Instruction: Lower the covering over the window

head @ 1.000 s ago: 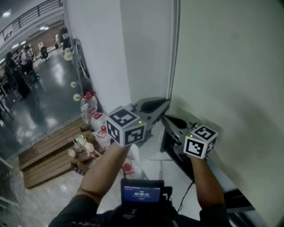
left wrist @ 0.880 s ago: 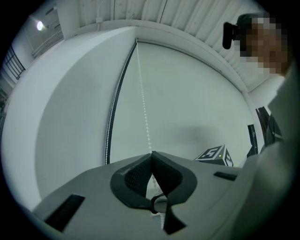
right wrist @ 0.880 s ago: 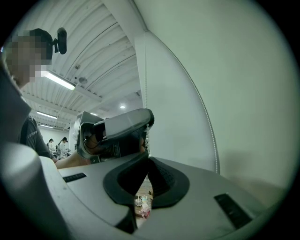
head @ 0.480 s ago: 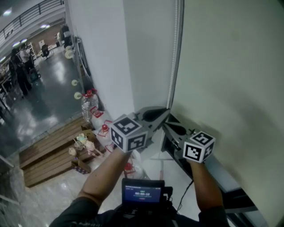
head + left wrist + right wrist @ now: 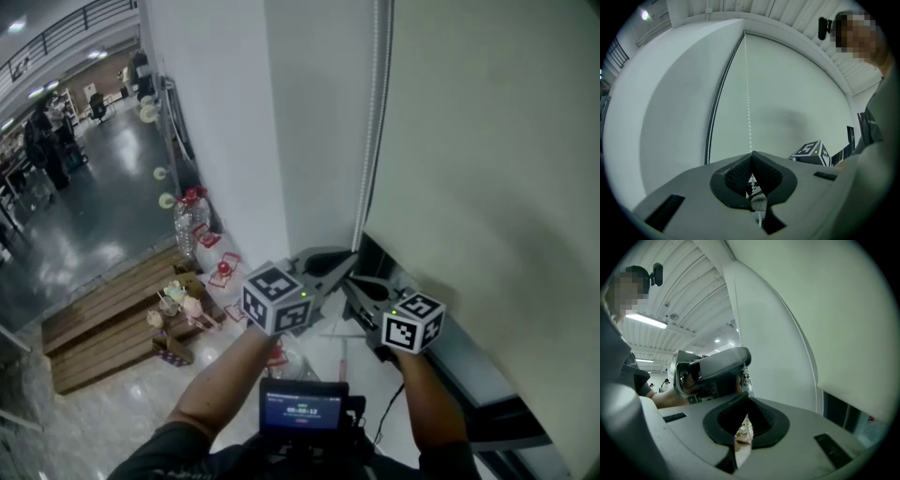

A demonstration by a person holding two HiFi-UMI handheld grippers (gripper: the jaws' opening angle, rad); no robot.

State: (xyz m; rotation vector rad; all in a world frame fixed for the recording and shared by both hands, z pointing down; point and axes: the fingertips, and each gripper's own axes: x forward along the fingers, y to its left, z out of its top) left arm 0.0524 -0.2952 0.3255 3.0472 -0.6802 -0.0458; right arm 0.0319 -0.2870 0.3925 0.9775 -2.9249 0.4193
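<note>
A pale roller blind covers most of the window, and dark glass shows below its bottom edge. A white bead chain hangs along the blind's left side. My left gripper is shut on this chain. In the left gripper view the bead chain runs down into the closed tips of the left gripper and comes out below them. My right gripper sits just beneath, shut. The right gripper has no bead showing between its jaws, and the bead chain hangs off to its right.
A white pillar stands left of the window. On the floor below are red-capped water bottles and wooden pallets. A small screen device sits at my chest. People stand in the far hall.
Both grippers have moved down together along the chain's line. The blind's bottom edge sits a little lower against the window.
</note>
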